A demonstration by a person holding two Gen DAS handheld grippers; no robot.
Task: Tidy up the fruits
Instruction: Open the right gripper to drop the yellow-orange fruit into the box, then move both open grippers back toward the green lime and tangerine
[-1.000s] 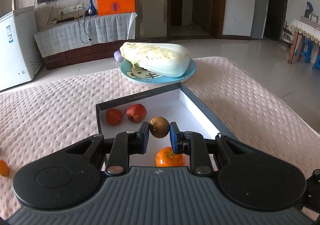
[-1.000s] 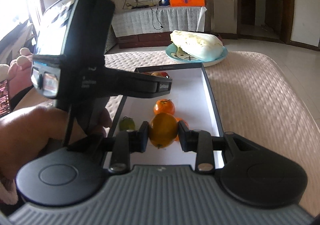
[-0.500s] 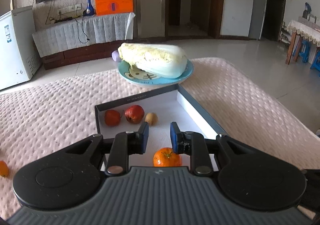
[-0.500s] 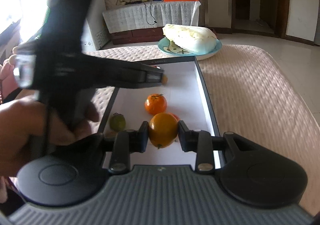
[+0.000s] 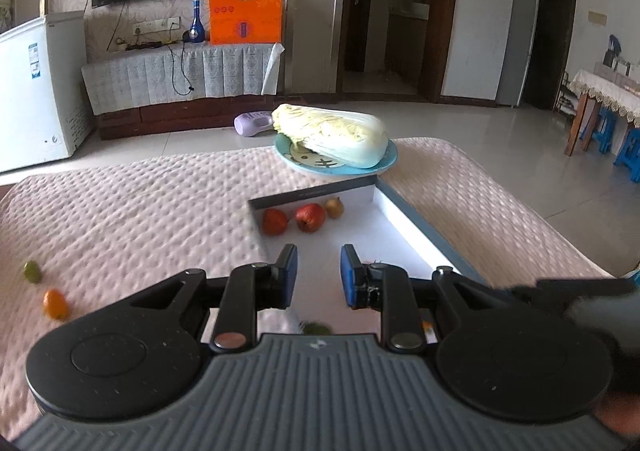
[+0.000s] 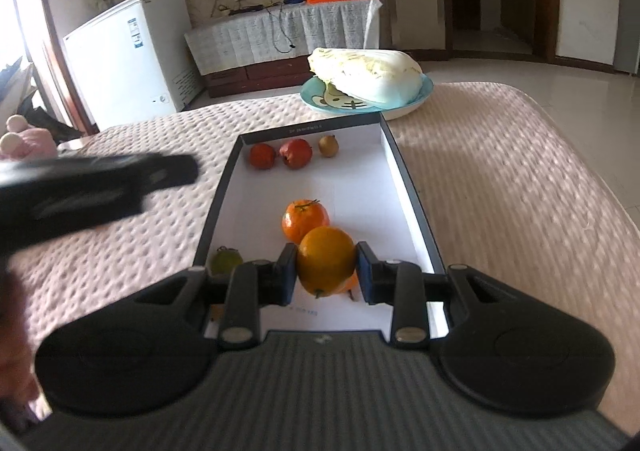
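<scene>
On the pink quilted cover (image 5: 132, 211), at the far left, a small green fruit (image 5: 32, 271) and a small orange fruit (image 5: 55, 304) lie near each other, outside the box (image 6: 412, 187). The left gripper (image 5: 319, 275) has its jaws at their narrowest, with nothing between them. In the far end of the box, a red fruit (image 6: 263, 155), a dark red fruit (image 6: 295, 153) and a brown fruit (image 6: 328, 145) stand in a row. Nearer lies a tangerine (image 6: 304, 217). The right gripper (image 6: 326, 271) clamps a yellow-orange fruit (image 6: 326, 261) above the box floor. Behind the box, a cabbage (image 6: 368, 75) rests on a blue plate (image 6: 424, 93).
</scene>
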